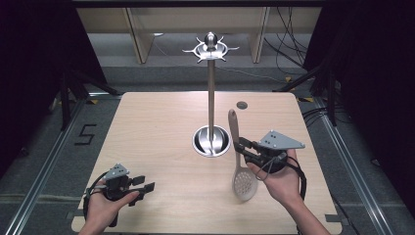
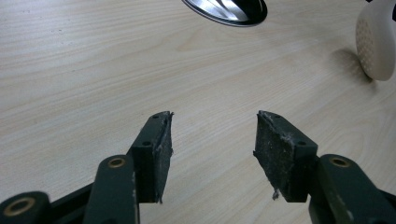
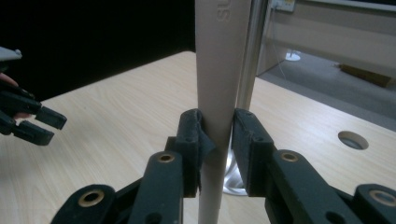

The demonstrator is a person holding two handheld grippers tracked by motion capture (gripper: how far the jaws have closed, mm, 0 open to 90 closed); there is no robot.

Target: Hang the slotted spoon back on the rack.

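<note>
Claw (image 1: 243,147) in the person's right hand (image 1: 278,177), at the lower right of the high view, is clenched on the handle of a beige slotted spoon (image 1: 239,156); the right gripper view shows both pads pressed against that handle. Beneath everything lies the pale wooden bench (image 1: 156,132), with a small round hole (image 1: 242,105) near its upper right. At the centre of the frame rises a tall metal utensil stand (image 1: 211,98), its pole set in a shiny round base and topped by a ring of hooks. The spoon sits just right of that base, its perforated bowl at the lower end, near the bench. At lower left, the left claw (image 2: 212,149) is released, jaws wide apart above bare wood.
</note>
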